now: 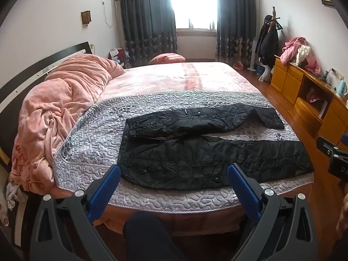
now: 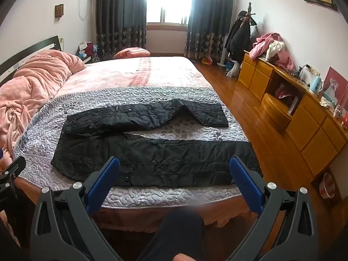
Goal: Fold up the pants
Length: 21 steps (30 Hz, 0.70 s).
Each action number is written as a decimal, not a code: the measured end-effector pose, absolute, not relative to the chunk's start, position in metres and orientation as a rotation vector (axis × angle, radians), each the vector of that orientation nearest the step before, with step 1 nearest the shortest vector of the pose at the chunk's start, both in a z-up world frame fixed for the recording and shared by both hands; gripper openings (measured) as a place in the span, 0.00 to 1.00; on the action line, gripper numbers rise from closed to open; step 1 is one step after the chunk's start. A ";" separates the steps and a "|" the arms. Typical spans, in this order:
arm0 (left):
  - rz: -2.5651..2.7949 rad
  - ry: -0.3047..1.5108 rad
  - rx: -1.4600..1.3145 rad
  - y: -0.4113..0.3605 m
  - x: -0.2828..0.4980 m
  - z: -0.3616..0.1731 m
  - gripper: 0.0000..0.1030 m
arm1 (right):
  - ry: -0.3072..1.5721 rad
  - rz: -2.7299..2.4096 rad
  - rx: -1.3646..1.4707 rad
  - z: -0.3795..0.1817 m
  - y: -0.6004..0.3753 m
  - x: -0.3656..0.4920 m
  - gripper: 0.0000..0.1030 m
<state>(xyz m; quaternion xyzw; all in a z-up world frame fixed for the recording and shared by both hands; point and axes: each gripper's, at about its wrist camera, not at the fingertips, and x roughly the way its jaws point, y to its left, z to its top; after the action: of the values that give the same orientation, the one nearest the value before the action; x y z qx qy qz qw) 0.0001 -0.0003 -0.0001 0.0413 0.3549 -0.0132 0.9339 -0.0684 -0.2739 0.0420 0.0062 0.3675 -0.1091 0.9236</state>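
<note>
Black quilted pants [image 1: 206, 150] lie spread flat on the grey quilted cover at the near end of the bed, waist to the left, the two legs running right and apart; they also show in the right wrist view [image 2: 152, 150]. The far leg is bent near its cuff. My left gripper [image 1: 174, 171] is open and empty, held above the bed's front edge before the near leg. My right gripper [image 2: 174, 165] is open and empty, likewise in front of the near leg. Part of the right gripper shows at the left wrist view's right edge [image 1: 335, 158].
A grey quilted cover [image 1: 91, 141] tops the bed. A pink duvet [image 1: 56, 108] is heaped along the left by the headboard. A wooden cabinet [image 2: 304, 117] with clothes lines the right wall across a wood floor [image 2: 256, 117]. A person's dark knee [image 2: 180, 228] is below.
</note>
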 end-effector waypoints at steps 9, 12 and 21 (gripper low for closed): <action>-0.029 0.725 0.079 0.000 0.000 0.000 0.96 | 0.757 -0.227 0.007 0.042 -0.273 -0.068 0.98; -0.030 0.725 0.079 0.000 -0.001 0.001 0.96 | 0.756 -0.227 0.006 0.042 -0.273 -0.068 0.98; -0.025 0.721 0.081 0.001 0.001 0.000 0.96 | 0.756 -0.229 0.007 0.043 -0.274 -0.069 0.98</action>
<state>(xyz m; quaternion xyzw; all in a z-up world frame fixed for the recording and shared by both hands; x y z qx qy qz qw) 0.0006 0.0007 -0.0003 0.0397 0.3526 -0.0125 0.9348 -0.0687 -0.2736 0.0430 0.0032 0.3681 -0.1114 0.9231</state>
